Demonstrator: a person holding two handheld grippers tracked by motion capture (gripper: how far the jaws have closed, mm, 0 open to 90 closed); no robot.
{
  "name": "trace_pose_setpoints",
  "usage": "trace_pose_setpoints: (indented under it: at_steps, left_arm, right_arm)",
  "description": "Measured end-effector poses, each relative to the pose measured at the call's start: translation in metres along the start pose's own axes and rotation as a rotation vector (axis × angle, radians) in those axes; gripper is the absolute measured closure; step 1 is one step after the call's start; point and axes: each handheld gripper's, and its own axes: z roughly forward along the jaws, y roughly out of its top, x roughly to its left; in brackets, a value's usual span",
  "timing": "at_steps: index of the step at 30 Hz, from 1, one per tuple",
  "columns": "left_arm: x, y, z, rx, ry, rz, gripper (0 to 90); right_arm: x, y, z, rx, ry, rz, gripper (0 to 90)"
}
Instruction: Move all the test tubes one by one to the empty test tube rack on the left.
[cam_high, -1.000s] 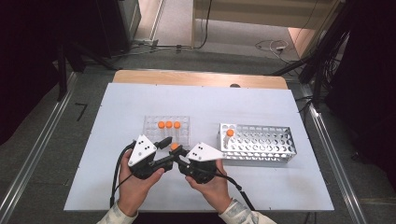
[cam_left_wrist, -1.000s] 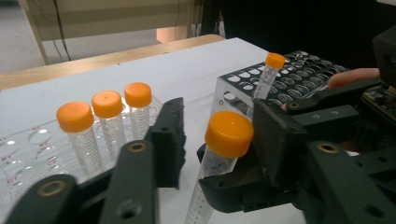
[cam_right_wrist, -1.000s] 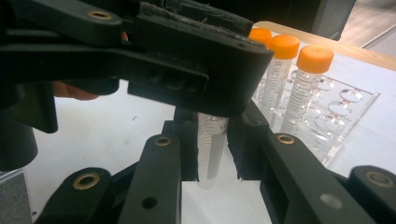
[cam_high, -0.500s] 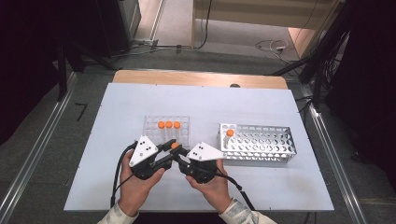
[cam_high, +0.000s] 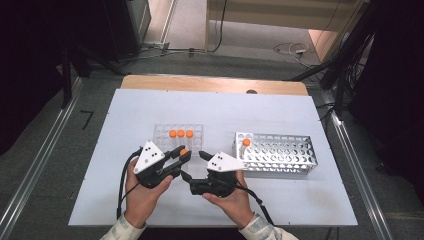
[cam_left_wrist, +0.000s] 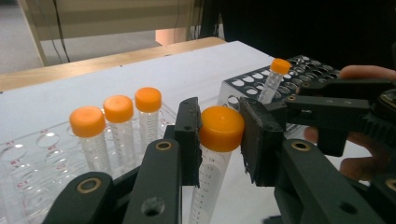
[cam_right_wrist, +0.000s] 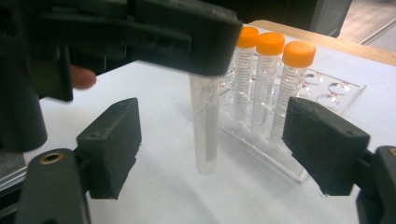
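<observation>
right gripper (cam_right_wrist: 210, 149) jaws just sprang wide, tube free between them; left gripper (cam_left_wrist: 219, 135) clenched on orange-capped tube (cam_left_wrist: 212, 172), hanging upright at clear rack's (cam_high: 161, 131) 6 o'clock. handover done.

Orange-capped tube (cam_high: 184, 152) in left gripper (cam_high: 181, 155)

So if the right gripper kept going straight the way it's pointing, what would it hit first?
Most likely the tube hanging from the left gripper. It stands between the right gripper's open pads, a little ahead. Behind it sits the clear rack with three capped tubes, though depth is hard to judge.
</observation>
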Motion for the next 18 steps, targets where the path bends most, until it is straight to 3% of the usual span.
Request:
trace_pose_setpoints:
  at_steps: [8, 18]
  left_arm:
    - [0.014, 0.006, -0.005, -0.006, 0.047, -0.024, 69.9]
    - [0.037, 0.015, -0.011, -0.020, 0.115, -0.061, 70.0]
  right_arm:
    - [-0.004, -0.004, -0.015, -0.005, 0.004, -0.003, 16.4]
    - [-0.013, -0.014, -0.037, 0.008, -0.025, 0.003, 16.9]
